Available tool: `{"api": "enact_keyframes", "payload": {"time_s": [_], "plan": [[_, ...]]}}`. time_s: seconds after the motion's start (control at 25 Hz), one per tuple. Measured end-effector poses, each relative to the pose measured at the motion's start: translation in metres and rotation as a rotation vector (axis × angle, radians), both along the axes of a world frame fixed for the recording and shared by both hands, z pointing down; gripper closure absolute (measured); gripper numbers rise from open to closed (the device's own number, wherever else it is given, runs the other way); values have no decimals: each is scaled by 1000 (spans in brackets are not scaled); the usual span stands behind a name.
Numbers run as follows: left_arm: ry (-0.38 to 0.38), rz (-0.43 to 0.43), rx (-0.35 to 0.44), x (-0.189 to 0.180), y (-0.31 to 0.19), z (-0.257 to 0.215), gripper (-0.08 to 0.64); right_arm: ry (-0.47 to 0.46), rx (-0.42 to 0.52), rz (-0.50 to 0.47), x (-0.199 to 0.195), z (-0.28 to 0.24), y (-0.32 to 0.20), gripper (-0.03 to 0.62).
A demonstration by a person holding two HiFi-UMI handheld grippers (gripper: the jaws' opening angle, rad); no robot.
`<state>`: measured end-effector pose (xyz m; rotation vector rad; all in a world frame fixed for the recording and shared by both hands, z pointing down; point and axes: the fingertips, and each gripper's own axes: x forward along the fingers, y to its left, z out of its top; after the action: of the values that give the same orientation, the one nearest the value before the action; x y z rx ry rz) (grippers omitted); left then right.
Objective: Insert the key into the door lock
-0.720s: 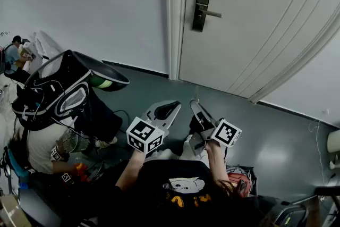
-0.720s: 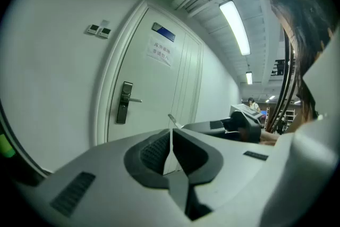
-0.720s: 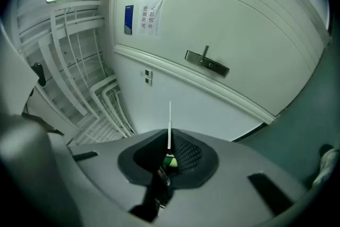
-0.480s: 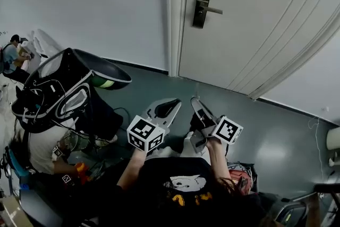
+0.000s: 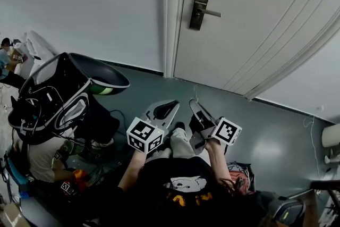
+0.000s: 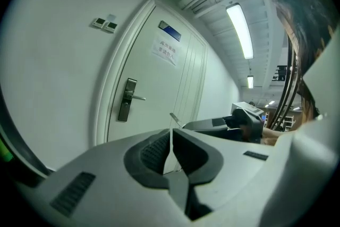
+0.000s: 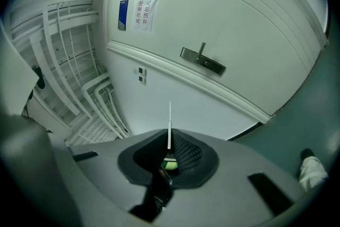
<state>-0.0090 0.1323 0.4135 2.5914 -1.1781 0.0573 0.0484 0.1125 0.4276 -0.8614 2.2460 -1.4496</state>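
Right claw [image 7: 169, 142] grips the key [image 7: 169, 120]; left claw [image 6: 171, 138] closed, empty.
Door lock [image 5: 200, 7], upper centre, is far off: insertion remains.

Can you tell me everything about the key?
The key is thin, pale metal, seen edge-on as a slim blade. The right gripper pinches its base, where something green shows, and the blade sticks straight out past the jaws. Its tip touches nothing; it is not yet at the lock on the door.
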Motion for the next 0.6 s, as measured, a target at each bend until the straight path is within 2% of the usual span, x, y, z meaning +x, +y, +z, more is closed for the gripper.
{"api": "enact_keyframes", "payload": {"time_s": [0.32, 0.44, 0.6], "plan": [[3, -28, -14, -26, -34, 14, 540, -4, -10, -22, -22, 12, -41, 571], [-3, -47, -22, -40, -61, 22, 540, -11, -19, -33, -33, 17, -68, 572], [-10, -67, -21, -41, -110, 18, 540, -9, -25, -51, -31, 17, -113, 572]]}}
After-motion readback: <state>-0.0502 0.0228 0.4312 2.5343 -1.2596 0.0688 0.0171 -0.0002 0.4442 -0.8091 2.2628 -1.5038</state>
